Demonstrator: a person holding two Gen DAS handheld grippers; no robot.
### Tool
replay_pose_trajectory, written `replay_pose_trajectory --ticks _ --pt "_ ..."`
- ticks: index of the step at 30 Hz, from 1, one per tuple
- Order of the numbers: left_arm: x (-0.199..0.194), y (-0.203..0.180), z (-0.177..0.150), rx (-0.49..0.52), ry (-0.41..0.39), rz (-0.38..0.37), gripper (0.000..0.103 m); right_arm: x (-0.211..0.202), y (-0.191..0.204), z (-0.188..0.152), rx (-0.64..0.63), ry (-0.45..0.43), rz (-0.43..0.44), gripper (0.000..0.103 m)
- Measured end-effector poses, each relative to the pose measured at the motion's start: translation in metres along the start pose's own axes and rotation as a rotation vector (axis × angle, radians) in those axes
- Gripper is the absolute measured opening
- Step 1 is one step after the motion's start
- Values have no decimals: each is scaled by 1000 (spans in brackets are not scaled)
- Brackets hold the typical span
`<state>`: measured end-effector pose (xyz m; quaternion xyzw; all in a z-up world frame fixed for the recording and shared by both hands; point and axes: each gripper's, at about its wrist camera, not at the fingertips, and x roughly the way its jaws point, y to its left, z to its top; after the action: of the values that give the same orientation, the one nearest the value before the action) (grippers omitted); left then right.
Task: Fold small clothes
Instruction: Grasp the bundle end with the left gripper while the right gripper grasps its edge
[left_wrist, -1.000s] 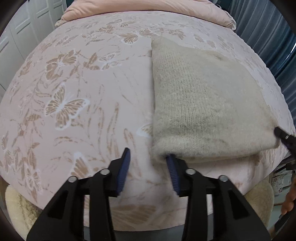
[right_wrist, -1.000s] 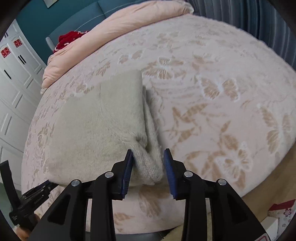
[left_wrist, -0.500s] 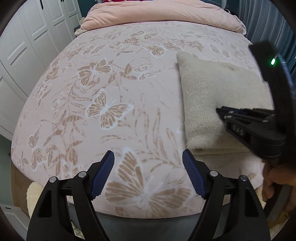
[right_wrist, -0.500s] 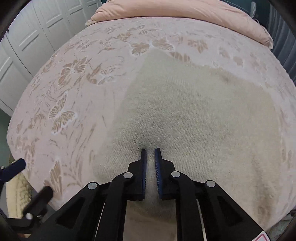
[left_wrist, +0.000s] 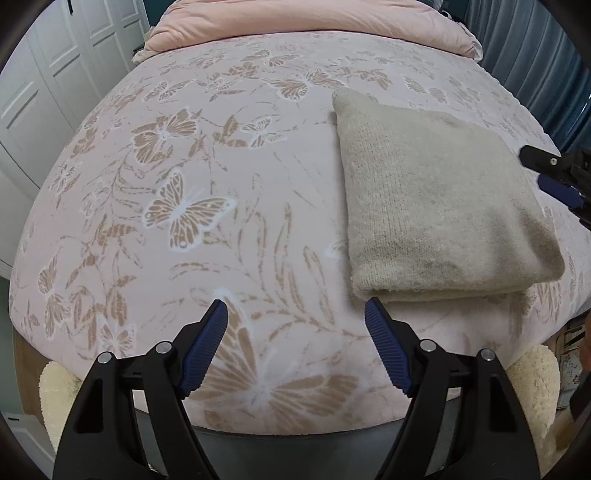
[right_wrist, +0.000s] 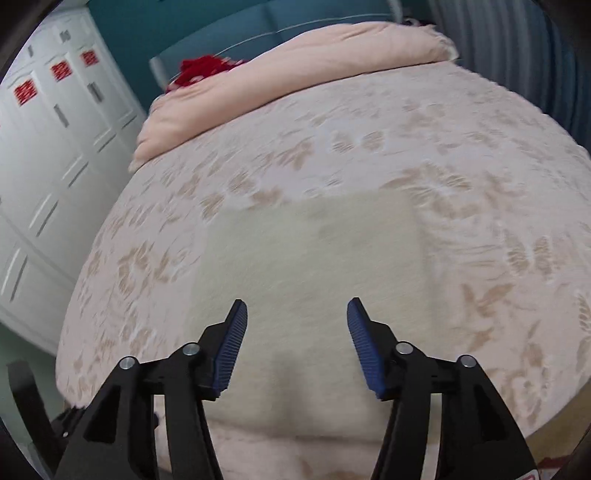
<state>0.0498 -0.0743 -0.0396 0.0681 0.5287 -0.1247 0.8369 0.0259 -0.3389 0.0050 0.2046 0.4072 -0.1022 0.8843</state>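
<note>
A wide bed (left_wrist: 229, 206) fills the room, spread with a pale pink cover patterned in tan butterflies and leaves. A plain peach quilt (left_wrist: 310, 22) lies folded along its far end. White panelled wardrobe doors (right_wrist: 55, 155) with small red paper decorations (right_wrist: 61, 70) line one side; grey-blue pleated curtains (left_wrist: 524, 55) hang opposite. The far wall (right_wrist: 147, 26) is teal.

- Bed (left_wrist: 229, 155): pink cover with tan butterfly print.
- Folded beige knit garment (left_wrist: 436, 199): flat on the cover, right side.
- Pink duvet (left_wrist: 306, 18): bunched across the far end.
</note>
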Motion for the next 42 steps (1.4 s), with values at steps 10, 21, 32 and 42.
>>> replay_pose_trajectory --ticks 10,21,32,42 --pt "-2 -59 54 39 -76 -52 74 88 -52 41 5 253 16 12" --pt "30 -65 49 46 -9 -65 80 73 -75 31 70 145 18 30" --pt "84 -27 71 -202 106 -335 97 68 -84 -40 197 245 128 80" --pt "68 -37 84 -227 179 -421 53 53 -70 -14 282 202 260 31"
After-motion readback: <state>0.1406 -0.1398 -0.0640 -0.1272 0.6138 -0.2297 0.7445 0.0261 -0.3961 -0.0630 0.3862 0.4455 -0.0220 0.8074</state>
